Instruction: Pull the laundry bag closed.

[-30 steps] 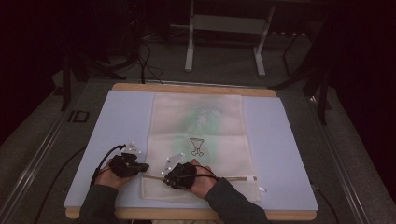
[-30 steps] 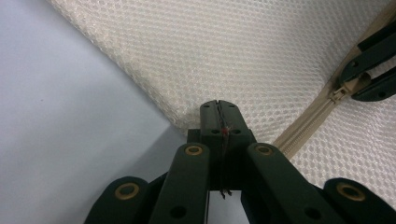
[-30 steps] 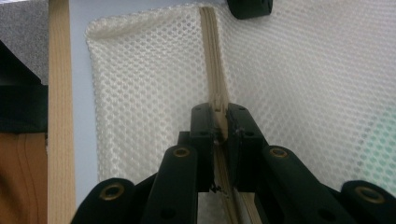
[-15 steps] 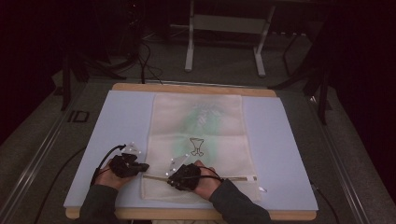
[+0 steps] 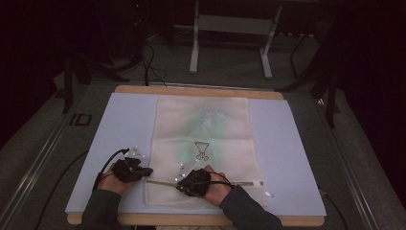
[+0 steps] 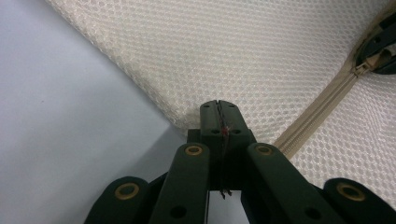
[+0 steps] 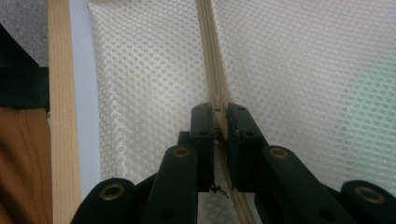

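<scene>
- Left gripper (image 6: pixel 218 108): jaws together, pinched on the left edge of the mesh bag (image 6: pixel 261 60) at the end of its zipper (image 6: pixel 317 105); slider (image 6: pixel 369 65) sits farther along, by the other gripper.
- Right gripper (image 7: pixel 220 116): jaws clamped on the zipper (image 7: pixel 212 56) tape, most likely on the slider's pull; the pull itself is hidden between the pads.
- Mesh bag (image 5: pixel 203 143): lies flat down the middle of the blue mat (image 5: pixel 119 124), its bottom hem near the mat's near edge; zipper (image 5: pixel 239 182) runs across it just above that hem; something green shows faintly through the mesh.
- Handling, judged: light, soft, limp; mesh will bunch and drag unless anchored; best holds are the stiffer zipper tape and the slider pull, not the open mesh.
- Pose: both forearms enter over the near edge of the wooden table (image 5: pixel 196 89); left hand (image 5: pixel 115 177) low at the bag's left edge, gripper pointing right; right hand (image 5: pixel 210 187) low over the zipper, gripper aimed along its line.
</scene>
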Action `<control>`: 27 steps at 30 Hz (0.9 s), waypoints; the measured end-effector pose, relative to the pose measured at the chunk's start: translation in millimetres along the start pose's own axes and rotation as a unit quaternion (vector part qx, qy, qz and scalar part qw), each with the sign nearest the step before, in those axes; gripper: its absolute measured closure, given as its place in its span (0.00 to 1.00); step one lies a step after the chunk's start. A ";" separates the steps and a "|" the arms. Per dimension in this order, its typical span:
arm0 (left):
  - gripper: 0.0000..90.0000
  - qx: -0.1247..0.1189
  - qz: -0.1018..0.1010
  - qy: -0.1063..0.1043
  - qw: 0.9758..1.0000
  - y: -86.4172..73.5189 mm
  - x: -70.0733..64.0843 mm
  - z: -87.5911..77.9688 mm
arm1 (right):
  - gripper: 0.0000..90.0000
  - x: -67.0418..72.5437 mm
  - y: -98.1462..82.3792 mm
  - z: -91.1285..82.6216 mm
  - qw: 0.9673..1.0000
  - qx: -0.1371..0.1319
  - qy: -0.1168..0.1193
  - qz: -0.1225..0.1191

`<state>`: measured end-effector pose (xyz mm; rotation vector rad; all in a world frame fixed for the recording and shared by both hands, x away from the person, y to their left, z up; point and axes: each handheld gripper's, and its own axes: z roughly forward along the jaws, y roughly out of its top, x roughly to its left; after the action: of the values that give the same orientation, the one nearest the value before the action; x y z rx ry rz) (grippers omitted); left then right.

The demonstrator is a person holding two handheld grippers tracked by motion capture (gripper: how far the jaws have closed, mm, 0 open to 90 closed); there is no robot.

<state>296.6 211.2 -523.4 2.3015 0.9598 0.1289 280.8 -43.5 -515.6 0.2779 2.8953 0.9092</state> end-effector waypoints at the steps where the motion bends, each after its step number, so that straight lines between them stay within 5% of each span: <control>1: 1.00 0.000 -0.001 0.000 1.000 0.0 0.0 0.0 | 0.91 -0.2 -0.8 -0.3 1.000 -0.001 -0.001 -0.001; 27: 1.00 0.001 0.002 0.001 1.000 0.1 -0.5 -0.1 | 0.91 -0.1 -13.7 -9.4 1.000 -0.002 -0.008 0.006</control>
<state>296.4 210.9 -523.2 2.3049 0.9568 0.1322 277.5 -59.7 -515.7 0.3002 2.8808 0.9103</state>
